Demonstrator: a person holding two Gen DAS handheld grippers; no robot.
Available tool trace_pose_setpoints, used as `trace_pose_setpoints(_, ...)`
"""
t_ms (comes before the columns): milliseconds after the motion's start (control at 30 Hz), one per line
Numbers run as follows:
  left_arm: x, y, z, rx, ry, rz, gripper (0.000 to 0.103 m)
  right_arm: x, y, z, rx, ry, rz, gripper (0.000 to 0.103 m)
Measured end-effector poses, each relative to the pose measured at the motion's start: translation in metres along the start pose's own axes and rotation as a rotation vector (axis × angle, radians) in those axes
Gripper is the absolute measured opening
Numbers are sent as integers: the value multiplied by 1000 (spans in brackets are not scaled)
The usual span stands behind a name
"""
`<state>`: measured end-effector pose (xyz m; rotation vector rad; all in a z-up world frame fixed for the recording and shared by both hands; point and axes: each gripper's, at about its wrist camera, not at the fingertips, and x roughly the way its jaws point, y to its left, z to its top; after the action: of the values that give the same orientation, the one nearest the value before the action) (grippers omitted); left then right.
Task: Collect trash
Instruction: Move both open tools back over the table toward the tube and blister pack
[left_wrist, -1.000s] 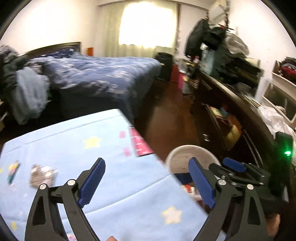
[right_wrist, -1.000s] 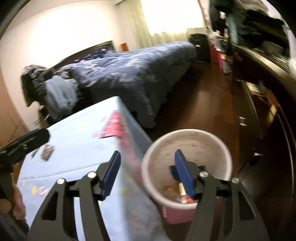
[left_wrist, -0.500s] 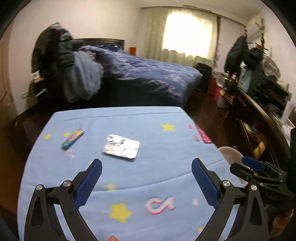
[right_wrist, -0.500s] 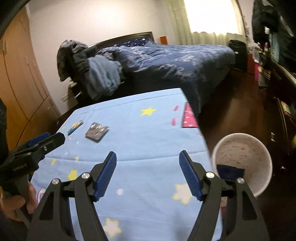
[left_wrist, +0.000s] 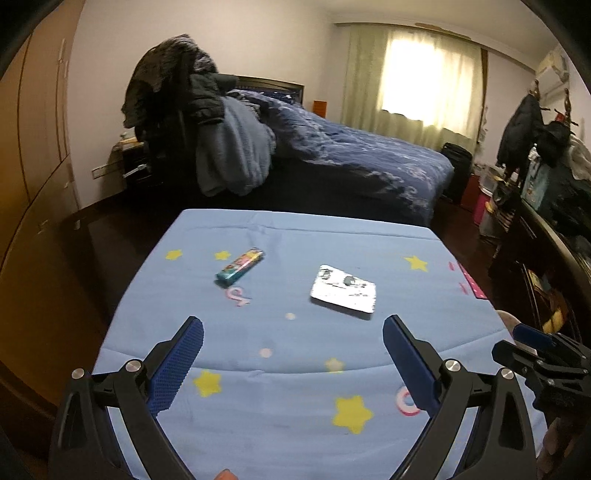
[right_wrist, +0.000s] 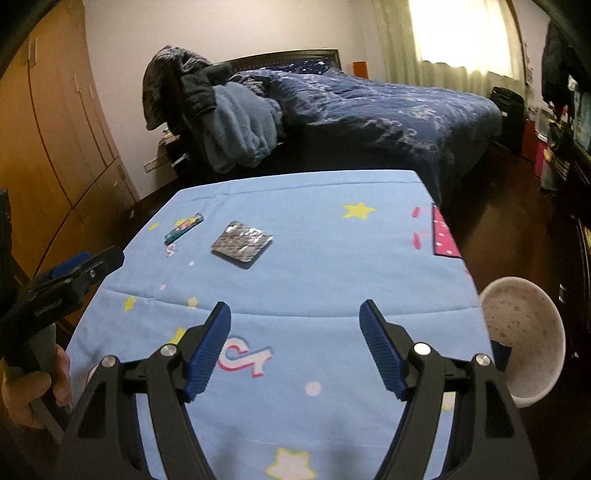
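Observation:
A silver foil wrapper (left_wrist: 343, 291) (right_wrist: 242, 240) lies flat on the light-blue star-print cloth (left_wrist: 295, 369) (right_wrist: 314, 258). To its left lies a small colourful wrapper (left_wrist: 240, 267) (right_wrist: 184, 228). A white bin (right_wrist: 524, 332) stands on the floor off the cloth's right edge. My left gripper (left_wrist: 291, 354) hovers wide open and empty, short of both wrappers. My right gripper (right_wrist: 295, 343) hangs over the near cloth with its jaws opening and nothing between them. Each gripper shows at the edge of the other's view.
A bed with a dark-blue quilt (left_wrist: 351, 155) stands behind the cloth, with clothes heaped on a chair (left_wrist: 207, 129). Wooden wardrobes (right_wrist: 55, 129) line the left wall. A dark cluttered sideboard (left_wrist: 546, 240) runs along the right. A hand (right_wrist: 33, 384) holds the left gripper's handle.
Both views swung left, away from the bin and onto the cloth with the two wrappers. The right gripper's jaws have widened; the left ones stand slightly wider.

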<state>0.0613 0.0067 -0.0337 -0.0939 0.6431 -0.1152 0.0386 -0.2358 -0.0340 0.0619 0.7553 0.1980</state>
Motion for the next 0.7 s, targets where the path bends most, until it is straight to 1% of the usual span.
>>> trace_pose_setpoints(333,10,23,7,-17,2,31,97,20,27,13,-68,11,21,76)
trace_pose_setpoints(633,26,36,18,-31,19,43,98,41,36,26,-93,24,29,76)
trace_pose_setpoints(700,33,39,22,-25,27,50,98,47,36,29,-93,32,27,79)
